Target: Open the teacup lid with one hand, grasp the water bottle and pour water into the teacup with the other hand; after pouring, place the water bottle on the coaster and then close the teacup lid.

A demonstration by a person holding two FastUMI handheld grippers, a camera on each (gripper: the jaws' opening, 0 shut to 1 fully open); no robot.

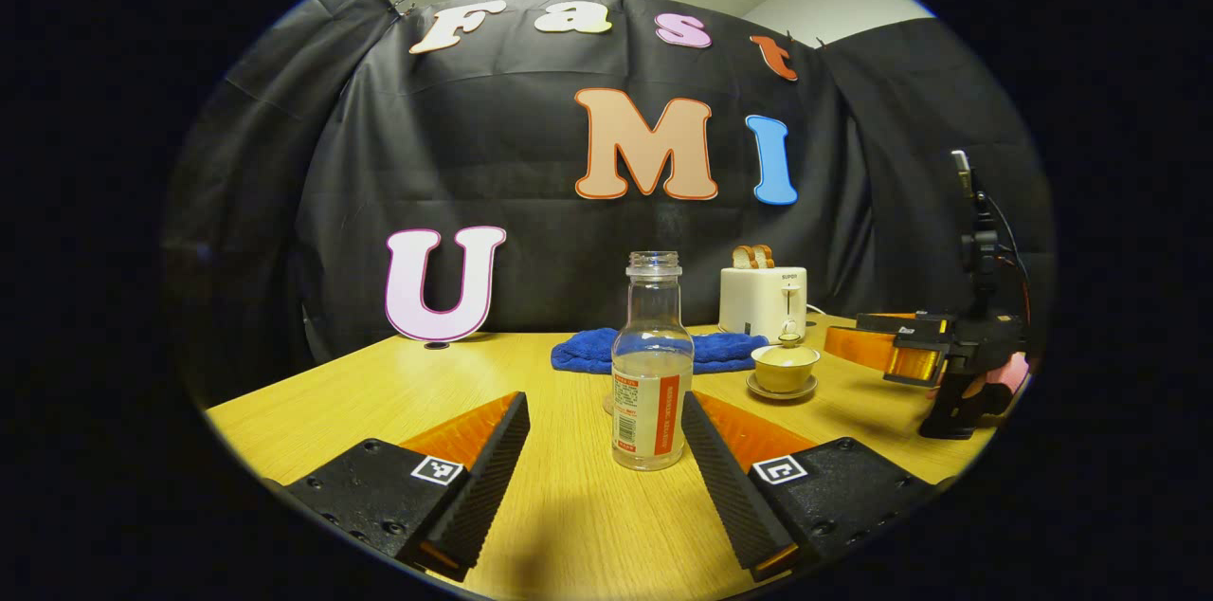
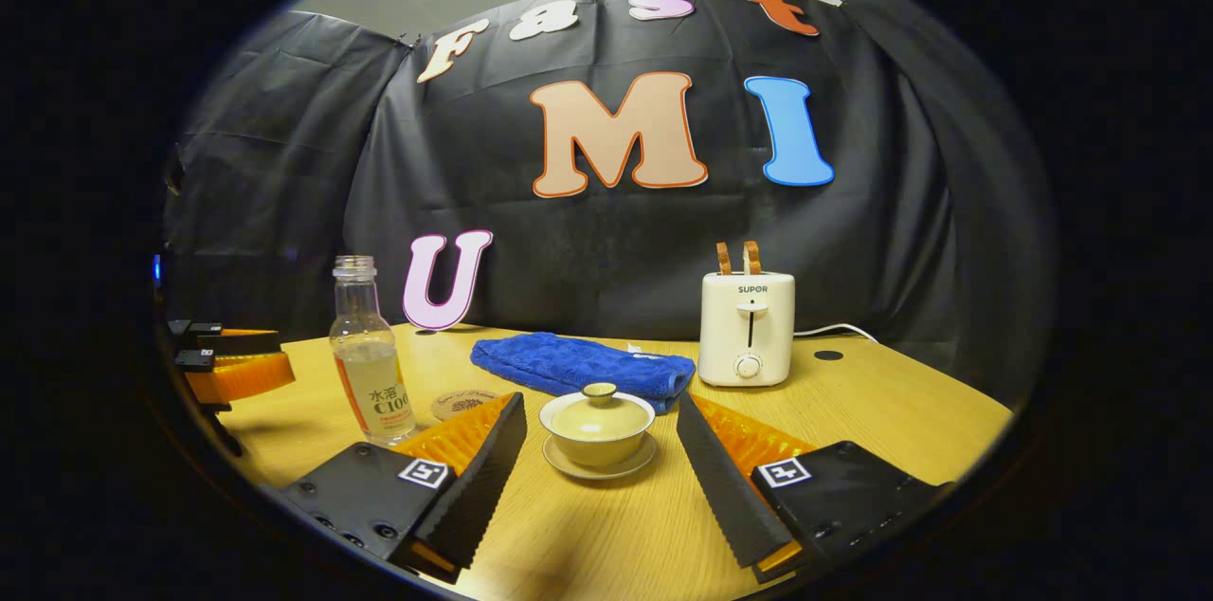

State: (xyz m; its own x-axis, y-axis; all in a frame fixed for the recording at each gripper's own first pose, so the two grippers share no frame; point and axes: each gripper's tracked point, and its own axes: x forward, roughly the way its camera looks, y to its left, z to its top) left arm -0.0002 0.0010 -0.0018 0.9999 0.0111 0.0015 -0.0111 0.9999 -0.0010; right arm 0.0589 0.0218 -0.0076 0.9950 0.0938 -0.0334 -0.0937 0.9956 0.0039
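The left tongs (image 1: 604, 478), in the left gripper view, stand spread wide and low over the pale wooden bench (image 1: 379, 392), pinching nothing. The clear, uncapped glass bottle with a red-and-white label (image 1: 651, 373), part full of water, stands upright between the two fingers, nearer the right one. Beyond it, to the right, sits the small cream lidded teacup on its saucer (image 1: 785, 368), with the right tongs (image 1: 914, 350) hanging near it. To grip well, I'd say the left tongs should centre on the bottle's body and close evenly, so it doesn't tip.

In the right gripper view the right tongs (image 2: 600, 487) are likewise spread, empty, framing the teacup (image 2: 597, 428); its lid with the round knob (image 2: 599, 390) is on. They look too low; I'd raise them and pinch the knob squarely. A round cork coaster (image 2: 464, 405) lies just beside the bottle (image 2: 370, 364).
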